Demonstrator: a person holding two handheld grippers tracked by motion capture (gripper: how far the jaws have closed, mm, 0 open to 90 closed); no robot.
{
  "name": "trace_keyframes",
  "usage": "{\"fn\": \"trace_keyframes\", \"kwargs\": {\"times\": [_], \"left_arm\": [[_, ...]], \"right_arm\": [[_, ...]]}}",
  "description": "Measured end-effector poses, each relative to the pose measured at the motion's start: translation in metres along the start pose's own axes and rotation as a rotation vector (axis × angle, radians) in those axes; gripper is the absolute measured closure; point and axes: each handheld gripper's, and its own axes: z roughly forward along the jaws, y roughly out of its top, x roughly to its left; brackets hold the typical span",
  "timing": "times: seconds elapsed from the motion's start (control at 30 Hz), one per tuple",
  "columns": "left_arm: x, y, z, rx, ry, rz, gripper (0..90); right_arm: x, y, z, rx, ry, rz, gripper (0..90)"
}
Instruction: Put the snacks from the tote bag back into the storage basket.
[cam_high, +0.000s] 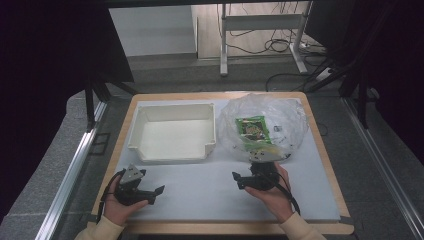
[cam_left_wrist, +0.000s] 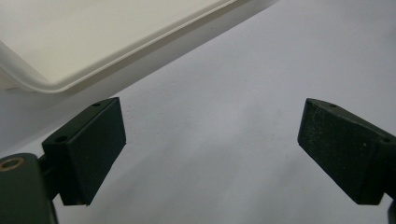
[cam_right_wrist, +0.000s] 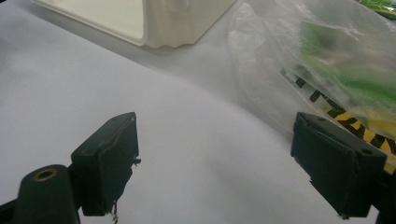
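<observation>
We hold our left gripper low in our left hand, its jaws spread wide with nothing between the pads. Our right gripper sits in our right hand, jaws equally wide apart and empty between the pads. Both forearms reach in, sleeves pale.

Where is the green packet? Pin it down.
In the high view, the green packet lies inside the clear plastic bag on the table's right half, right of the white tray and beyond the right gripper.

One white tray — one clear plastic bag — two snack packets inside.
</observation>
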Motion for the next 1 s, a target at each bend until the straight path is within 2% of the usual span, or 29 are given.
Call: {"fn": "trace_keyframes", "kwargs": {"times": [0.1,0.37,0.5,0.67,1.0], "left_arm": [[0.0,0.0,0.0,-0.001,0.0,0.002,7.9],[0.001,-0.001,0.0,0.001,-0.004,0.0,7.8],[0.001,-0.001,0.001,0.005,-0.003,0.0,7.9],[0.001,-0.001,0.002,0.008,-0.001,0.0,7.9],[0.001,-0.001,0.001,0.007,0.001,-0.001,7.8]], "right_arm": [[0.001,0.001,-0.001,0.0,0.009,0.001,15.3],[0.007,0.003,-0.004,-0.048,0.069,-0.011,13.9],[0.008,0.004,-0.005,-0.047,0.067,-0.011,13.8],[0.004,0.005,-0.006,-0.055,0.083,0.022,14.3],[0.001,0.01,-0.011,-0.052,0.078,0.034,15.0]]}}
